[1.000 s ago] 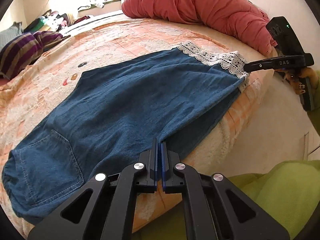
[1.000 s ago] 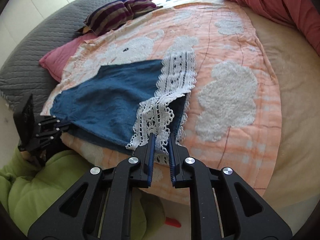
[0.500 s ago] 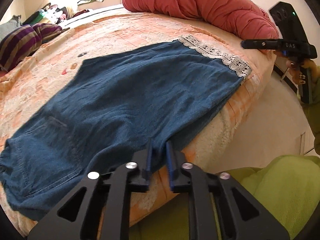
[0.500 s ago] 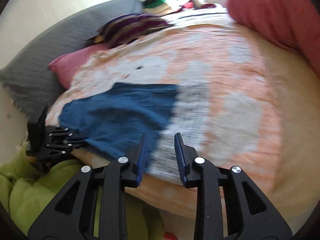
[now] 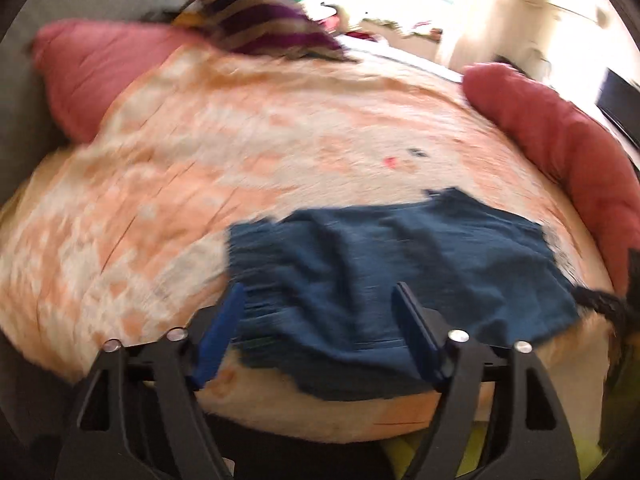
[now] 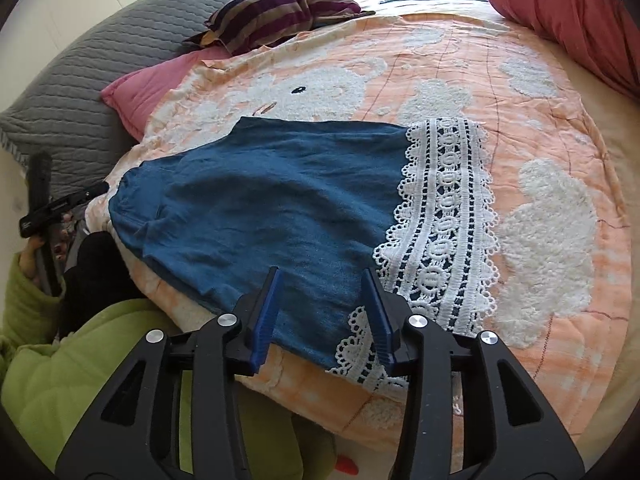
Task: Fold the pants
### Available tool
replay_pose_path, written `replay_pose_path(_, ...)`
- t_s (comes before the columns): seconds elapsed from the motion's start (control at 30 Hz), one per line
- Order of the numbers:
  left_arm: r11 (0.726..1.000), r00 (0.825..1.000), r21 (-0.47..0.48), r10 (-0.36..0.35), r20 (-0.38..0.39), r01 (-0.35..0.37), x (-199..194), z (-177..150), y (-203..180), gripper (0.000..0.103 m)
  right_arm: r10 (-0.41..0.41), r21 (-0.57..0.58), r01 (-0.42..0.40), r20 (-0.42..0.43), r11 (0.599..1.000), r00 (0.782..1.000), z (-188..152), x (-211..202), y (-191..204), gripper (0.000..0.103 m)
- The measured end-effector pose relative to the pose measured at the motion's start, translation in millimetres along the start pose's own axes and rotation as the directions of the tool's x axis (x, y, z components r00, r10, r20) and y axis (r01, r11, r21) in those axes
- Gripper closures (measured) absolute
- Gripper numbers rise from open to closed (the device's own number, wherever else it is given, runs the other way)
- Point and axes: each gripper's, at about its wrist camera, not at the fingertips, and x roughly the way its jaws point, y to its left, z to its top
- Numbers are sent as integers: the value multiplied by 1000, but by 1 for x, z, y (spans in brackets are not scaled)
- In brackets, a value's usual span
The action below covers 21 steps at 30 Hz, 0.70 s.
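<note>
No text or labels can be read

Both tongs: black plastic frames with triangular cut-outs, silver round screws, blue ribbed fingers [image 6: 264,316]; operator wears lime-green padded sleeve [image 6: 80,364].

Matt denim pants [image 6: 272,200] with white lace hem [image 6: 444,224].

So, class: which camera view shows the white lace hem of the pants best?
The right wrist view: the lace hem is sharp there, lying flat along the right edge of the blue pants. The left wrist view is motion-blurred, showing the pants with no readable lace.
</note>
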Motion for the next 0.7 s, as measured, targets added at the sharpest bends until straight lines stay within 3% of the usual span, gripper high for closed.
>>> replay_pose_path(0.13, 999, 999, -44, 6, -53, -9, 21, -7, 4, 30, 0, -12, 0, 2, 1000, 1000, 2, 1, 3, 65)
replay_pose_path(0.2, 996, 995, 14, 86, -48, -86, 25, -9, -8, 62, 5, -24, -5, -4, 1000, 1000, 3, 3, 6, 63)
replay_pose_path(0.3, 995, 995, 39, 93, -18, -93, 15, -7, -9, 74, -12, -37, 11, -27, 999, 1000, 1, 8, 7, 63)
replay_pose_path(0.4, 990, 990, 38, 138, 1, -138, 8, -4, 5, 74, -38, -41, 36, -57, 998, 998, -2, 11, 5, 63)
replay_pose_path(0.57, 991, 991, 24, 129, -31, -128, 20, -6, 13, 70, -38, -32, 36, -76, 999, 996, -7, 15, 1, 62)
replay_pose_path(0.7, 994, 994, -6, 109, 14, -109, 3, 2, 15, 60, -21, -37, 19, -67, 999, 998, -4, 8, 4, 60)
